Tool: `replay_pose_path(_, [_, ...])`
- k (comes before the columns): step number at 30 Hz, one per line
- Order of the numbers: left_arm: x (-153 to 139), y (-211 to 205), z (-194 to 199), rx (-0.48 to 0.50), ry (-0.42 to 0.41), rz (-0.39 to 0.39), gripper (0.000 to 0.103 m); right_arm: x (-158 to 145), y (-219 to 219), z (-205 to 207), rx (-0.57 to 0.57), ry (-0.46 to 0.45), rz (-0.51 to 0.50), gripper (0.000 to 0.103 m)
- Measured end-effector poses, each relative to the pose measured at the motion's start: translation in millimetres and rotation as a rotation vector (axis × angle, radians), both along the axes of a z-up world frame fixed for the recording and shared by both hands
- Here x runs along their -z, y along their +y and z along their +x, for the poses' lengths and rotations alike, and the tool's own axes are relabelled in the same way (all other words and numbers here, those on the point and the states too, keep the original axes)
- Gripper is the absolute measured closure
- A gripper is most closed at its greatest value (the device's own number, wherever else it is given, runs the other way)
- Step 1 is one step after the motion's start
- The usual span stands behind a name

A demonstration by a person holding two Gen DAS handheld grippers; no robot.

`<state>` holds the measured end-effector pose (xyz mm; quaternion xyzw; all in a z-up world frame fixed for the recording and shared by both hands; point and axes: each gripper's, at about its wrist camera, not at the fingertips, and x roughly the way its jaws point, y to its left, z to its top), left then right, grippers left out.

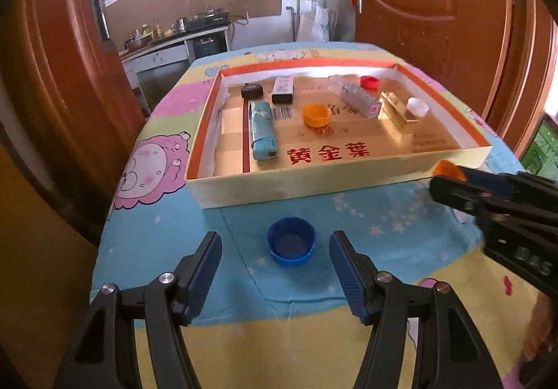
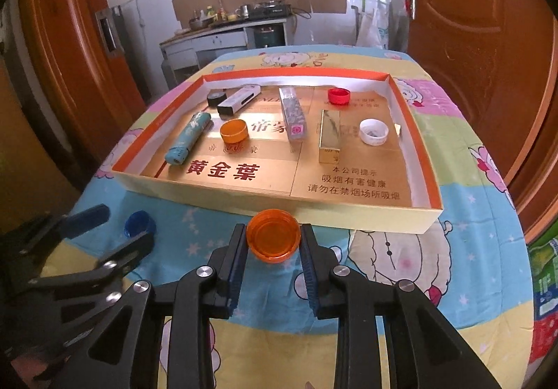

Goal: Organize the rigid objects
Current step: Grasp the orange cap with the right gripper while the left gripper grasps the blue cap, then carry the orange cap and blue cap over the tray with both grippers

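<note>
Kitchen doorway behind; bench w/ cartoon cloth (image 1: 167,232) carrying shallow tray (image 2: 352,214) of sorted bits. Right gripper (image 2: 273,249) jaws clamped on orange cap (image 2: 273,239), held just short of tray's near wall, tray straight ahead. Left gripper (image 1: 275,263) jaws wide, nothing held; blue cap (image 1: 291,241) on cloth between jaw tips, open side up, prob. not touched yet. Left hand nearer blue cap.

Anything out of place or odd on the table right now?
Only the blue cap lies outside the tray, open side up on the cloth between the open left gripper fingers. Nothing spilled or damaged.
</note>
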<state>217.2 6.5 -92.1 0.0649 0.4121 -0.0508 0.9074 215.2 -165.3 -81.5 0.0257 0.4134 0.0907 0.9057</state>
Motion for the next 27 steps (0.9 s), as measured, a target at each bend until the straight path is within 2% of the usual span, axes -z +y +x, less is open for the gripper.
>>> replay_pose_path(5, [6,3,13,-0.015,0.039,-0.017,0.039,1,-1,-2,-0.022,-0.006,0.022,0.073])
replay_pose_path(8, [8,9,16,-0.044,0.060,-0.061,0.038,1,-3,-3,-0.023,-0.008,0.031,0.073])
replay_pose_path(10, [9,7,16,-0.046,0.057,-0.044,0.040,2,-4,-3,-0.021,-0.009,0.032,0.073])
replay_pose_path(12, [8,3,13,-0.022,0.050,-0.041,0.053,2,-6,-4,-0.016,-0.007,0.037,0.073])
replay_pose_path(14, [6,-1,10,-0.009,0.043,-0.040,0.073,2,-8,-5,-0.012,-0.006,0.039,0.073])
replay_pose_path(27, [1,-2,-1,-0.007,0.014,-0.071,0.073,-6,-15,-18,0.012,-0.020,0.014,0.073])
